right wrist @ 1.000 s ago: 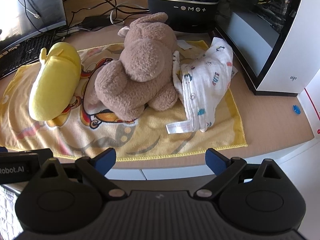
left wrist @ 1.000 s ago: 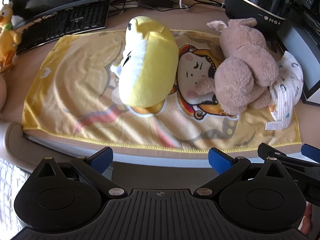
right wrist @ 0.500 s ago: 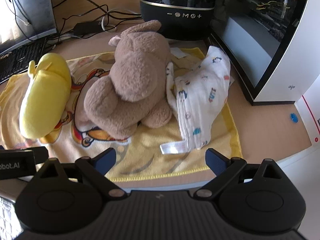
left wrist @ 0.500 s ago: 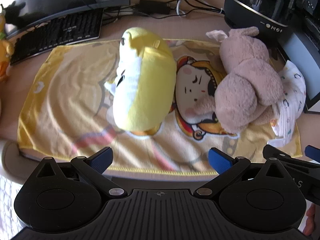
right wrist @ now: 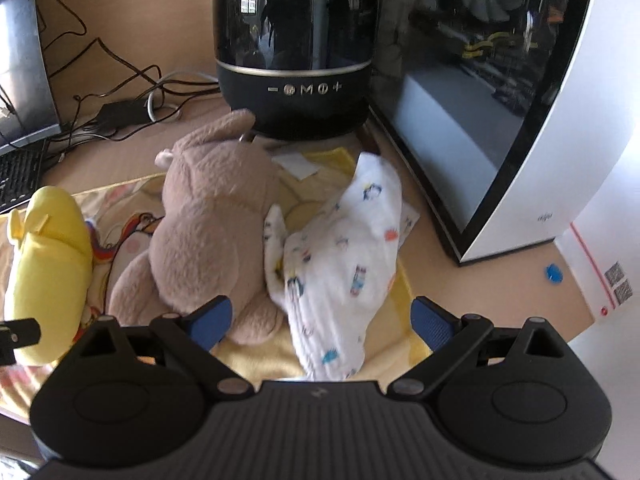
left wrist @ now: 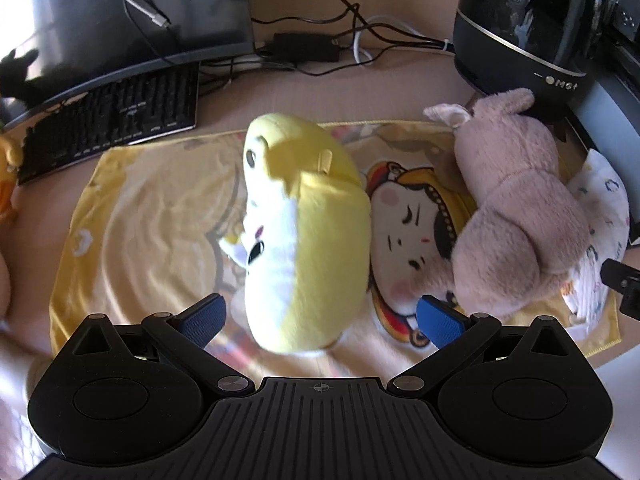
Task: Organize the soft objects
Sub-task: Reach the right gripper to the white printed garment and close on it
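Lined up along a yellow cartoon towel (left wrist: 152, 208): yellow plush (left wrist: 308, 236), brown plush (left wrist: 516, 216), white printed cloth (right wrist: 340, 256). Left gripper (left wrist: 318, 318) spread wide around the yellow plush, right gripper (right wrist: 320, 320) spread around the cloth, likely for grasping.

Both wrist views look down close, sharing the brown plush (left wrist: 516, 216) (right wrist: 208, 216).

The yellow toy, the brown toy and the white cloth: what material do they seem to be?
Yellow toy: smooth short plush, faint sheen. Brown toy: fluffier, matte pile, probably synthetic fur. White cloth: thin printed fabric, perhaps cotton, judging by its soft folds.
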The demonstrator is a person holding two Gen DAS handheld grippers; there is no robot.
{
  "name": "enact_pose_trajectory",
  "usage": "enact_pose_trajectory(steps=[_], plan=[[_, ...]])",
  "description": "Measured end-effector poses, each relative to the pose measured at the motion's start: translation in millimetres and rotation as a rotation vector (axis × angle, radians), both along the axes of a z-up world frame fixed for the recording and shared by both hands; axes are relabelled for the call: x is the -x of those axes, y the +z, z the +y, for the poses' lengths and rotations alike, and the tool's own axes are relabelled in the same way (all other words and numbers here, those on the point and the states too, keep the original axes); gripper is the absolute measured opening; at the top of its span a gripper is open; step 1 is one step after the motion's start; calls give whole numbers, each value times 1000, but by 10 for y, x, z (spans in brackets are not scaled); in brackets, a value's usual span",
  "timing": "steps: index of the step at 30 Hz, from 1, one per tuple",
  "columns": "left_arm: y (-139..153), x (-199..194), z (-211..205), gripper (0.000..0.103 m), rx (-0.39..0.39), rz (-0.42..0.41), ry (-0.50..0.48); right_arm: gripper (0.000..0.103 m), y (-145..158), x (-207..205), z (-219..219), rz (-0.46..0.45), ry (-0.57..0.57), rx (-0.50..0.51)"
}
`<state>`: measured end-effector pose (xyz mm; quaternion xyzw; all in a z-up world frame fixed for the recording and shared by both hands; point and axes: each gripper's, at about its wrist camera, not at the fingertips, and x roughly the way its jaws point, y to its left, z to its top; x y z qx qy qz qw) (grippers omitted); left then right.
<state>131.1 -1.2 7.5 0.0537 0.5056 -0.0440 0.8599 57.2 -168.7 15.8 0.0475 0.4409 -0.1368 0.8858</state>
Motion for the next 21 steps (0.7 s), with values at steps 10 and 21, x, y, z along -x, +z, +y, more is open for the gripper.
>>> enact_pose_trajectory(steps=[10, 21], plan=[[52, -136, 133, 103, 32, 25, -63, 97, 130, -143, 34, -6, -36, 23], [-70, -153, 309, 103, 53, 76, -62, 97, 159, -126, -48, -5, -119, 31]])
